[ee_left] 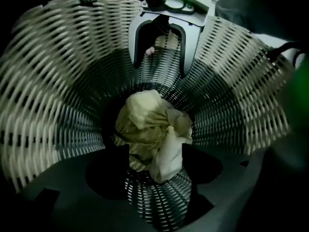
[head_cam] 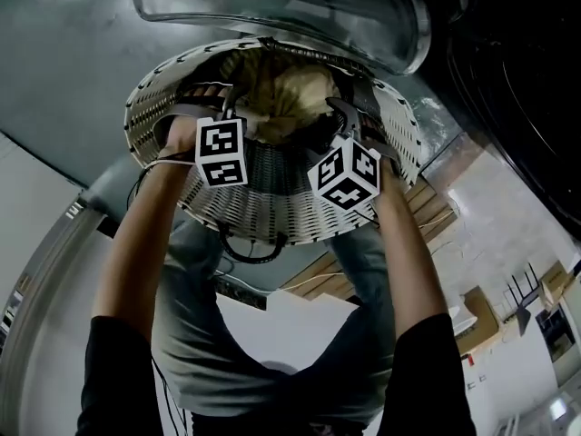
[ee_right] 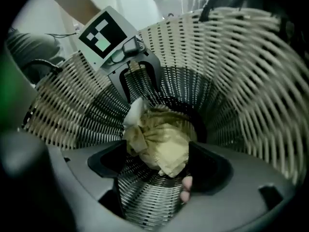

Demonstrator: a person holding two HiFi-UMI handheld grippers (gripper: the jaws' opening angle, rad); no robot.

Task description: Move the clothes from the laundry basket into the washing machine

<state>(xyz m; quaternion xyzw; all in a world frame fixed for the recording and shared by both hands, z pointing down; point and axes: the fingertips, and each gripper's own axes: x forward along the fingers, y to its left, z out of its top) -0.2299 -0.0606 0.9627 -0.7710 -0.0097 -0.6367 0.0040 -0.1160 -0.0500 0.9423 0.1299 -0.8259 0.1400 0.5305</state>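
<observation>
A pale wicker laundry basket (head_cam: 272, 209) stands on the floor under me, with a crumpled tan and cream cloth (head_cam: 283, 94) at its bottom. Both grippers point down into it. My left gripper (head_cam: 218, 104) hangs over the cloth's left side and my right gripper (head_cam: 350, 116) over its right side. In the left gripper view the cloth (ee_left: 149, 124) lies just beyond the wide-apart jaws of the left gripper (ee_left: 155, 153). In the right gripper view the cloth (ee_right: 161, 134) reaches between the open jaws of the right gripper (ee_right: 157, 156), with no pad pressing on it. Each gripper faces the other across the basket.
The washing machine's glass door (head_cam: 272, 7) hangs open just beyond the basket, with the dark drum opening (head_cam: 517, 80) at the right. Woven basket walls (ee_left: 48, 81) close round both grippers. Cardboard boxes (head_cam: 477, 321) stand on the floor at the right. A black cable (head_cam: 247, 249) loops below the basket.
</observation>
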